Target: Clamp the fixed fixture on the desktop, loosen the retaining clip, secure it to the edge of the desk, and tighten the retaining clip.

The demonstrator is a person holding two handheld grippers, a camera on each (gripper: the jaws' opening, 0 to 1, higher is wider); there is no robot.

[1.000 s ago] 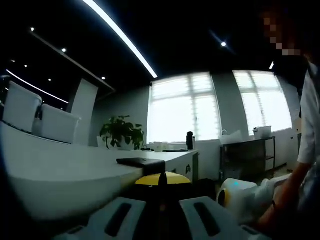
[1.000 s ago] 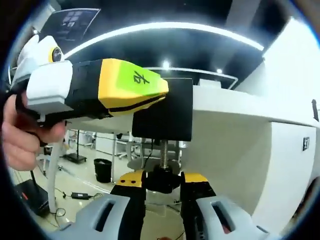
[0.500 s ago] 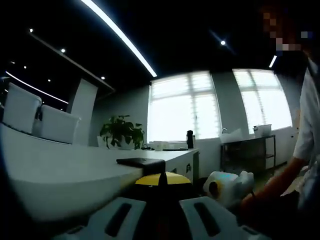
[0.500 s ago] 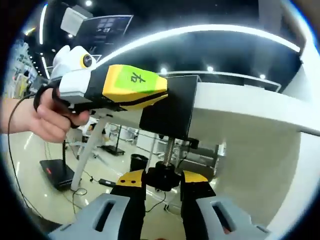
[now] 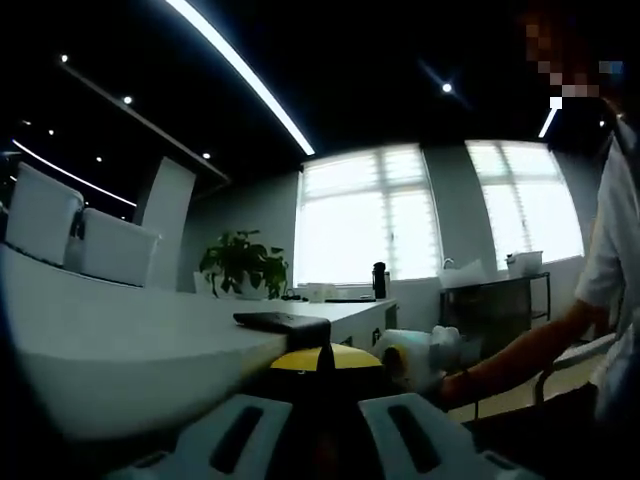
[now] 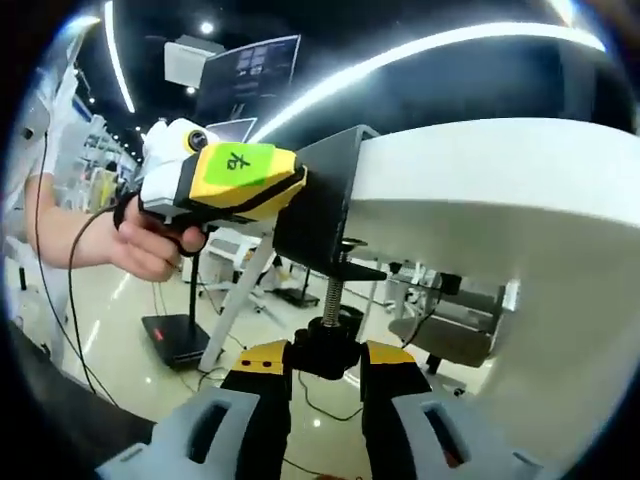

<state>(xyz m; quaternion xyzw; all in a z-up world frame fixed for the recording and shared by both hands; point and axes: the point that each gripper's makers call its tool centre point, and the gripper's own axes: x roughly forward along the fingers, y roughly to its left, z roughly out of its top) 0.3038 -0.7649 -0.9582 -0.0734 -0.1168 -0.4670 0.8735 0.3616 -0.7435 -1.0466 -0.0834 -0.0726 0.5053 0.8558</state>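
The black metal clamp bracket [image 6: 318, 215] sits on the white counter [image 6: 480, 190] edge. The left tongs [image 6: 285, 192] pinch it; the right tongs [image 6: 327, 385] squeeze its black screw knob [image 6: 327, 348]

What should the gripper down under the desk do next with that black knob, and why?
Probably keep turning the black screw knob with the right gripper. The black metal clamp bracket already sits over the white desk edge, held by the left gripper, and bare threaded screw shows below it, so it likely isn't tight.
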